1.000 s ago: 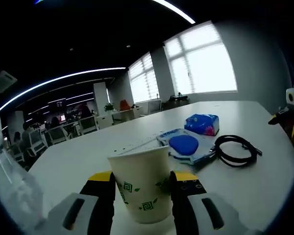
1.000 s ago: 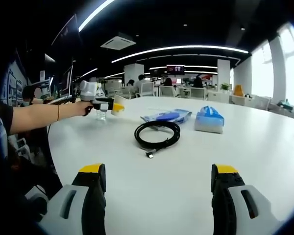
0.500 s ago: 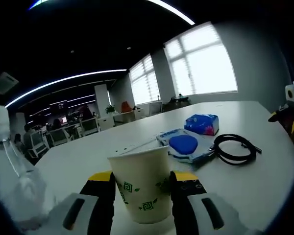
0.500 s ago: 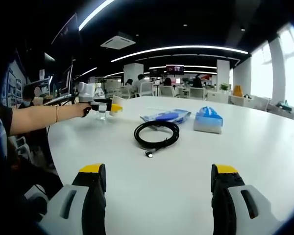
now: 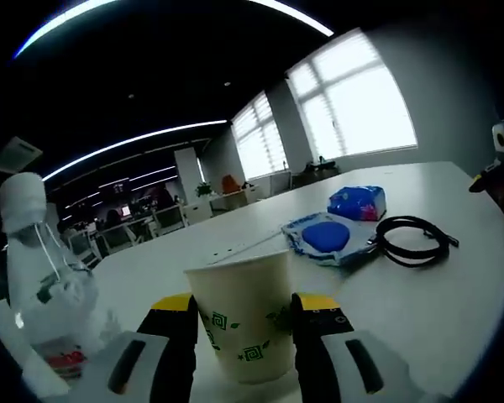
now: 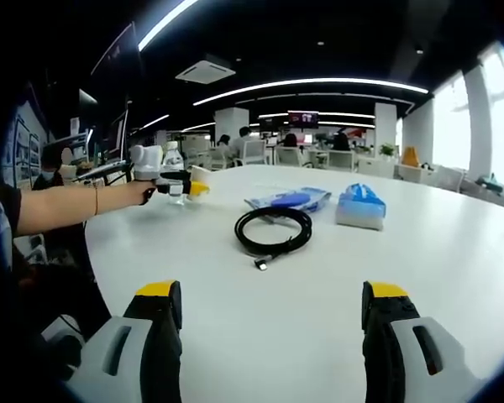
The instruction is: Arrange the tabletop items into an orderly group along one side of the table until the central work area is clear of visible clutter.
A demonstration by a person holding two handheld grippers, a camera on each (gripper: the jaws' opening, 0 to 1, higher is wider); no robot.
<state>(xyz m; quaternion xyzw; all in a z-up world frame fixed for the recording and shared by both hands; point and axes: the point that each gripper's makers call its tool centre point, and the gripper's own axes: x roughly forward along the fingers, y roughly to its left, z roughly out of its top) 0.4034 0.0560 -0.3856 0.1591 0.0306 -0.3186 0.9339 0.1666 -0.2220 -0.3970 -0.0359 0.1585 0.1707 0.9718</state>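
My left gripper (image 5: 244, 315) is shut on a white paper cup (image 5: 239, 315) with green marks, held upright just above the white table (image 5: 454, 319). A clear water bottle (image 5: 46, 277) with a white cap stands close on the cup's left. Further off lie a blue-and-white flat pack (image 5: 323, 239), a blue tissue pack (image 5: 357, 201) and a coiled black cable (image 5: 416, 239). My right gripper (image 6: 265, 315) is open over bare table, with the cable (image 6: 273, 231), flat pack (image 6: 287, 200) and tissue pack (image 6: 359, 207) ahead. The left gripper with the cup (image 6: 193, 182) is at far left, next to the bottle (image 6: 174, 168).
A person's bare forearm (image 6: 71, 204) reaches in from the left of the right gripper view. The table edge (image 6: 97, 252) curves near that arm. Office chairs (image 6: 252, 152) and seated people are beyond the table, with bright windows (image 5: 361, 101) behind.
The left gripper has carried the cup leftward to the bottle, which has come fully into the left gripper view. The right gripper has stayed still and open.
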